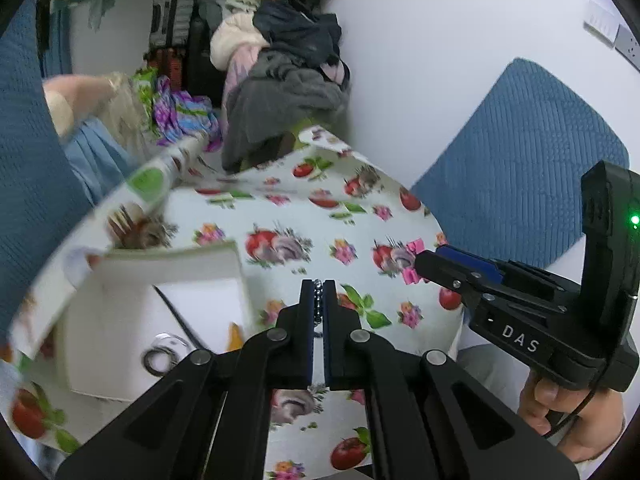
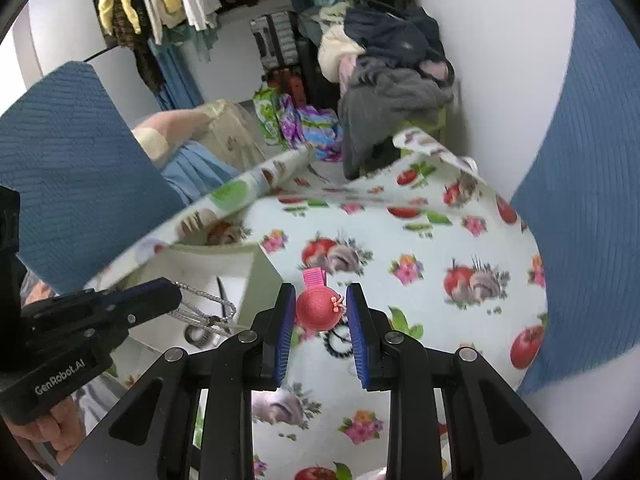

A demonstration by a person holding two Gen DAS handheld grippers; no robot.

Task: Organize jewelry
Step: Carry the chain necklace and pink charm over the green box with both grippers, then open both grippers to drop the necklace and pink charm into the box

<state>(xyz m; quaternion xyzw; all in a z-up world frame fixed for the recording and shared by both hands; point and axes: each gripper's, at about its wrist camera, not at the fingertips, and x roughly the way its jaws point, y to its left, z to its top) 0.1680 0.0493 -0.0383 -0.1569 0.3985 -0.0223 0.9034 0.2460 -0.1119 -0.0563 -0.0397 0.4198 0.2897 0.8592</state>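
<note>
My left gripper (image 1: pixel 318 283) is shut on a thin beaded silver chain (image 1: pixel 318 304) that runs down between its pads. In the right wrist view the same gripper (image 2: pixel 176 296) sits at the left, and the chain (image 2: pixel 204 306) hangs from it in loops over an open white box (image 2: pixel 224 260). My right gripper (image 2: pixel 320 289) is shut on a pink hair clip topped with a red glittery ball (image 2: pixel 318 308). Seen from the left wrist view, that gripper (image 1: pixel 421 261) is on the right, with the pink clip (image 1: pixel 412 276) at its tip. Both grippers hover above the table.
The table has a fruit-and-flower cloth (image 1: pixel 340 216). The white box (image 1: pixel 168 280) holds metal rings (image 1: pixel 160 356). A dark beaded piece (image 2: pixel 338 344) lies on the cloth under my right gripper. Blue chair backs (image 1: pixel 520 184) and a clothes heap (image 1: pixel 280 80) surround the table.
</note>
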